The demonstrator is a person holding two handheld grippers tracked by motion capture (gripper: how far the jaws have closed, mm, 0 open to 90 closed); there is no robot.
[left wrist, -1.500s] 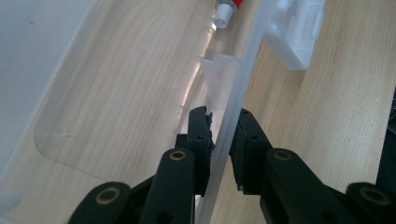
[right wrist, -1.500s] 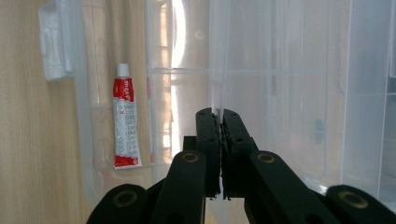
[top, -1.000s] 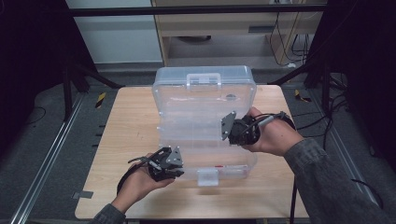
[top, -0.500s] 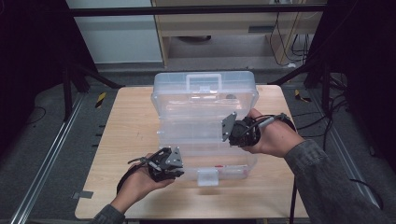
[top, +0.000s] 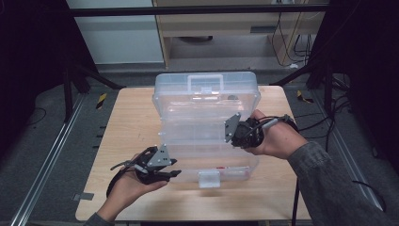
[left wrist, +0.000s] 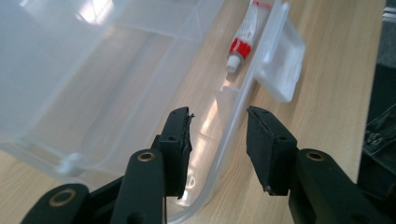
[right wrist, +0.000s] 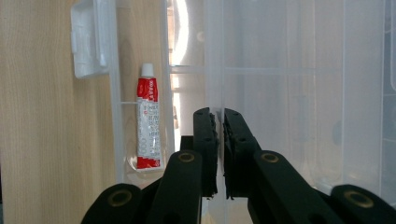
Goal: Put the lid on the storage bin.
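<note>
Lifted a little from where it sat a second ago, the left gripper [top: 175, 173] has just been opening its jaws; in the left gripper view they stand a moderate gap apart, astride the front wall of the clear plastic tiered storage box [top: 207, 117] without pressing on it. That box stands open in the middle of the pale wooden table [top: 127, 127], its white latch tab [top: 209, 179] at the near edge. A small red-and-white tube [left wrist: 243, 35] lies in the bottom tray near the latch. The right gripper [top: 233, 134] has kept still: in the right gripper view its jaws [right wrist: 219, 140] are pinched nearly together on a thin clear edge of the upper tray.

As I read it, the step in hand is opening out the box: the right holds the tier while the left lets go of the base. Next, the left must clear the wall fully before reaching in, perhaps for the tube, while the right keeps the tray steady.
</note>
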